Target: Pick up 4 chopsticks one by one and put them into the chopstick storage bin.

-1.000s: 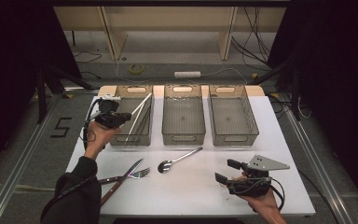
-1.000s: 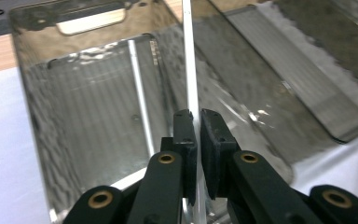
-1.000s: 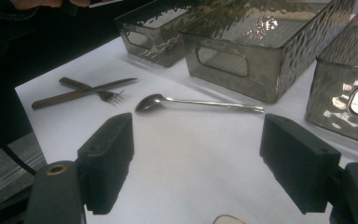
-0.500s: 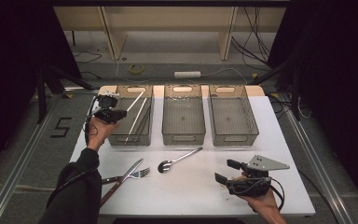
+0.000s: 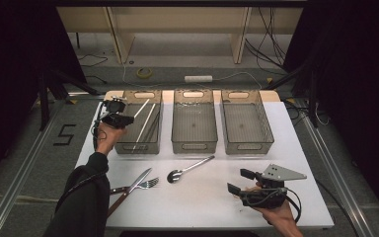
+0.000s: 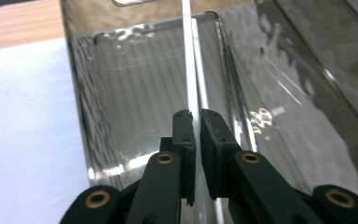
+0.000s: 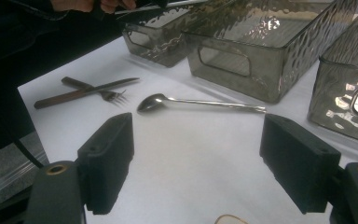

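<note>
One white chopstick (image 6: 192, 88) pinched between my left gripper (image 6: 197, 122) pads, their grip just slackening, slanting over the left bin (image 5: 128, 147), my right gripper (image 7: 198, 161) gaping wide above the table (image 5: 202, 197) near the spoon (image 7: 186, 101).

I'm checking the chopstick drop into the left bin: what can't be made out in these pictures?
- Chopstick in the left gripper: its top is cut off by the left gripper view's edge.
- Whether the pads press it: too close to tell.
- Left bin: contents blurred by its ribbed walls, high view.
- Fork: partly under the knife.
</note>
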A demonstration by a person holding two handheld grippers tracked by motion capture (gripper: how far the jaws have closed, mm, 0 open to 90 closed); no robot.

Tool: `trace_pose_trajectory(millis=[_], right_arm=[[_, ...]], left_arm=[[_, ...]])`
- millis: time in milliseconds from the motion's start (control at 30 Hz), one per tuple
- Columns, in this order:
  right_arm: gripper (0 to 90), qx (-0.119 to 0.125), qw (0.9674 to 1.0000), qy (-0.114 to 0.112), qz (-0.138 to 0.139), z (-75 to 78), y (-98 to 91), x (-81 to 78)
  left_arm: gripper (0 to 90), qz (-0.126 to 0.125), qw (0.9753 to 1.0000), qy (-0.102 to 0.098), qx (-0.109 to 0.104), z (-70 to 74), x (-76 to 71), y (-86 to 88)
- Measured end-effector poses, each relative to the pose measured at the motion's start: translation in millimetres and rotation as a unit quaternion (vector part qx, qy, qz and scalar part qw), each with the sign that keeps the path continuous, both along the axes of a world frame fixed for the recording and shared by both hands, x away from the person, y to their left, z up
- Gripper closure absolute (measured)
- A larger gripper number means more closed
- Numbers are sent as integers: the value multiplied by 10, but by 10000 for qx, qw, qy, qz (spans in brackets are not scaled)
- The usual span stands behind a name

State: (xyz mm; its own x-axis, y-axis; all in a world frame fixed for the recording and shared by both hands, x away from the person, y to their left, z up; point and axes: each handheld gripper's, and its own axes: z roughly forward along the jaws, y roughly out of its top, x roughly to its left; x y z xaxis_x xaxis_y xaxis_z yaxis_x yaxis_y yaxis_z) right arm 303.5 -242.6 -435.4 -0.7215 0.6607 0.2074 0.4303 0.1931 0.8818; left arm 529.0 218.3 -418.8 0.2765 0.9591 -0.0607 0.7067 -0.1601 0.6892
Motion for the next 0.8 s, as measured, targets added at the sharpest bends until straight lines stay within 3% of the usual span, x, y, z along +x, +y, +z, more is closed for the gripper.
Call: trace_pose_trajectory(millis=[67, 200, 300, 467, 633, 733, 800], right_arm=[[270, 10, 10000, 2, 0, 1, 0, -1], [270, 16, 10000, 8, -10, 4, -4, -3], [271, 13, 10000, -3, -5, 5, -3, -5], [270, 11, 10000, 5, -13, 5, -2, -5], [270, 13, 10000, -9, -24, 8, -6, -6], [270, 5, 10000, 4, -25, 5, -4, -4], [270, 9, 10000, -8, -20, 8, 0, -6]], left_arm=[[698, 25, 9999, -42, -109, 10, 14, 3], [581, -90, 9998, -85, -141, 55, -31, -12], [536, -237, 9991, -86, -341, 120, -98, -25], [463, -475, 9976, -123, -488, 242, -259, -75], [419, -889, 9937, -69, -686, 301, -473, -126], [400, -1099, 9915, -74, -696, 289, -606, -166], [381, -1193, 9911, -36, -583, 293, -661, -191]])
